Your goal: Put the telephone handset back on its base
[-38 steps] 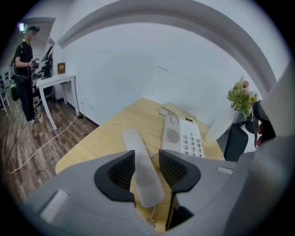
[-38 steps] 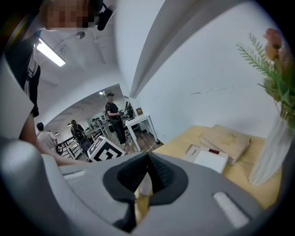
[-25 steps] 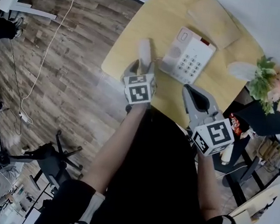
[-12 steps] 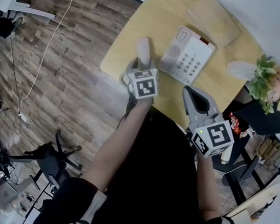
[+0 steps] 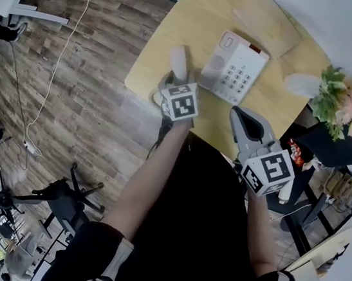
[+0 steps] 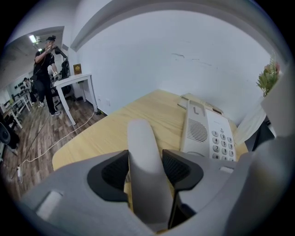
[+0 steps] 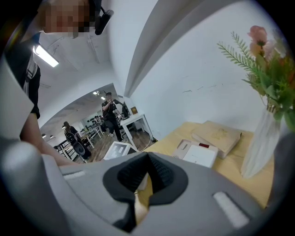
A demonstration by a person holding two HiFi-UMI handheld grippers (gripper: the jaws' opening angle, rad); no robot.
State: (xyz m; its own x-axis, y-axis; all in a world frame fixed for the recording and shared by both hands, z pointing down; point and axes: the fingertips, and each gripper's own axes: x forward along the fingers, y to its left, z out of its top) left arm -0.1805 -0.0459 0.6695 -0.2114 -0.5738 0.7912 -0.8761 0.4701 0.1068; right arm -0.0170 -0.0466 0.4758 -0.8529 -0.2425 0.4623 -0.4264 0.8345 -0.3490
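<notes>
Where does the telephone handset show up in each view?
Head view: handset upper centre, just left of the telephone base.
Left gripper view: handset dead centre, gripped in the left tongs.
Right gripper view: handset not made out.
Shared landmark: the telephone base, in all three.

Head view high above, looking steeply down on pale yellow wooden tabletop [image 5: 180, 20] and brown plank floor [image 5: 92, 92], left gripper view low, close over that tabletop, facing white wall [image 6: 184, 55], right gripper view farther back, all sharing white push-button telephone base [image 5: 235, 67].
</notes>
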